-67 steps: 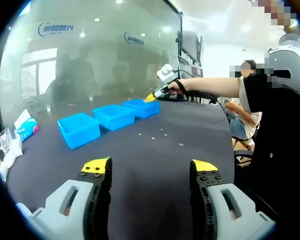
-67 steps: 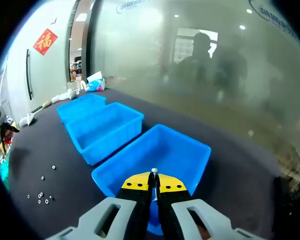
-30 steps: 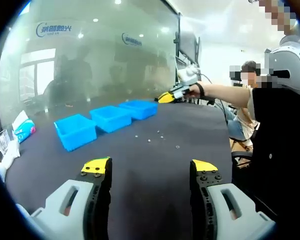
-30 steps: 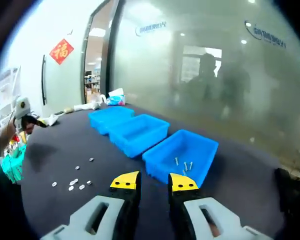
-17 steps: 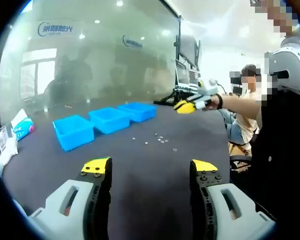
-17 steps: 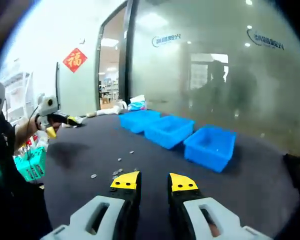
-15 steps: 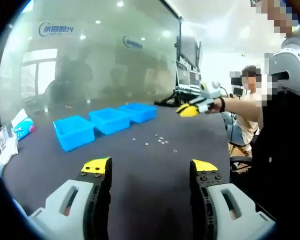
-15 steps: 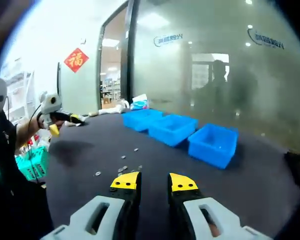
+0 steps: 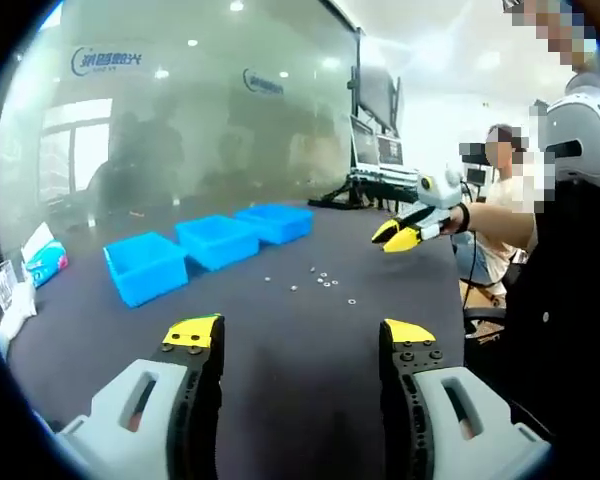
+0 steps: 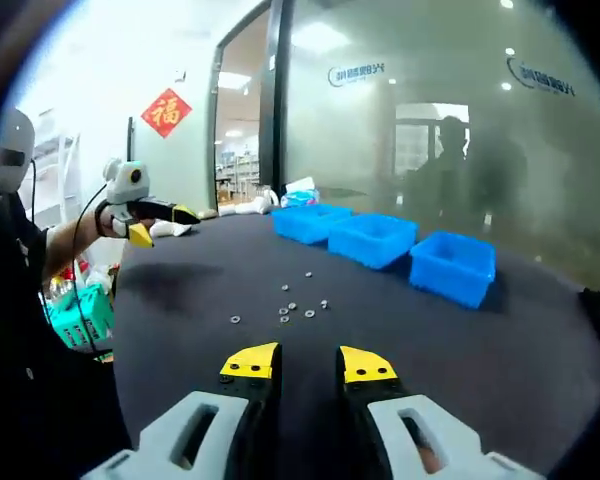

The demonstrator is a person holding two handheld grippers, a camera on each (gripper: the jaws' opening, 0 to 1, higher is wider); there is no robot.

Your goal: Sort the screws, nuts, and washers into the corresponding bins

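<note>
Left hand-held gripper [image 9: 300, 335]: jaws wide apart with nothing between them, held above the near part of the dark counter [image 9: 280, 330]; in the right gripper view it shows at the left [image 10: 160, 222], held out on a person's arm over the counter's edge, yellow tips parted.

Right hand-held gripper [image 10: 308, 362]: jaws a little apart, nothing gripped, above the counter; in the left gripper view it shows at the right [image 9: 398, 235], yellow tips spread, over the counter's side edge.

Loose fasteners [image 9: 323, 282]: small screws, nuts and washers scattered in a loose cluster near the middle of the counter [image 10: 300, 308]; too small to tell kinds apart.

Blue bins [image 9: 216, 240]: three open bins in a row along the counter's far part, just beside one another, well apart from the fasteners; also in the right gripper view [image 10: 385, 240]. Their contents cannot be made out.

Beyond the counter: a frosted glass wall [image 9: 180, 110] with dim reflections; a red paper square [image 10: 166, 112] on the wall beside a doorway.

Far corner: a packet [image 9: 48, 255] and a clear cup [image 9: 2, 283].
</note>
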